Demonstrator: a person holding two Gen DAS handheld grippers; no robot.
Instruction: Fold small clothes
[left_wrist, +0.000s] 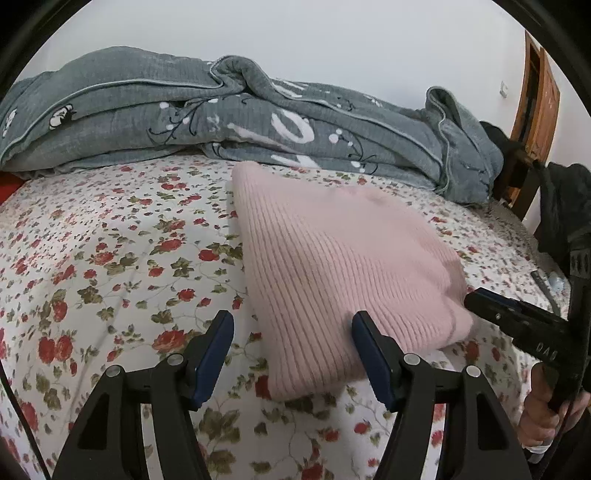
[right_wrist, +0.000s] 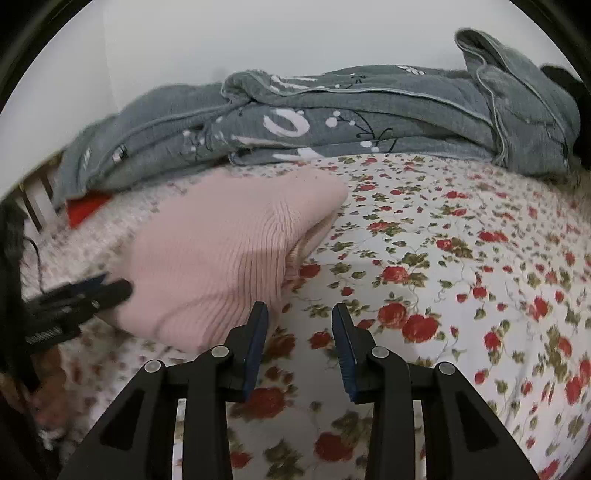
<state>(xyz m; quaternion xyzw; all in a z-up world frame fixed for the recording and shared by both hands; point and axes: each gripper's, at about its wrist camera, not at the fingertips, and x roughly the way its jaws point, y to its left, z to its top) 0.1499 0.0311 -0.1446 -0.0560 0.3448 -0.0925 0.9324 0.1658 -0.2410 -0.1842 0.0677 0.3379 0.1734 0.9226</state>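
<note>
Pink knit garment (left_wrist: 343, 266) folded on floral bedsheet (left_wrist: 110, 258). Left gripper (left_wrist: 293, 334) and right gripper (right_wrist: 300, 321) both spread apart, gripping nothing, near its edge.

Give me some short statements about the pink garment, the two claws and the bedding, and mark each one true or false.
1. The pink knit garment lies folded on the floral bedsheet. True.
2. The left claw is shut on the garment. False: its jaws stand open and hold nothing.
3. A grey quilt is bunched behind the garment, near the wall. True.
4. The right claw holds a red sock. False: it is open and empty over the bedsheet, beside the garment.
5. The bedsheet is plain blue. False: it is white with red roses.
</note>
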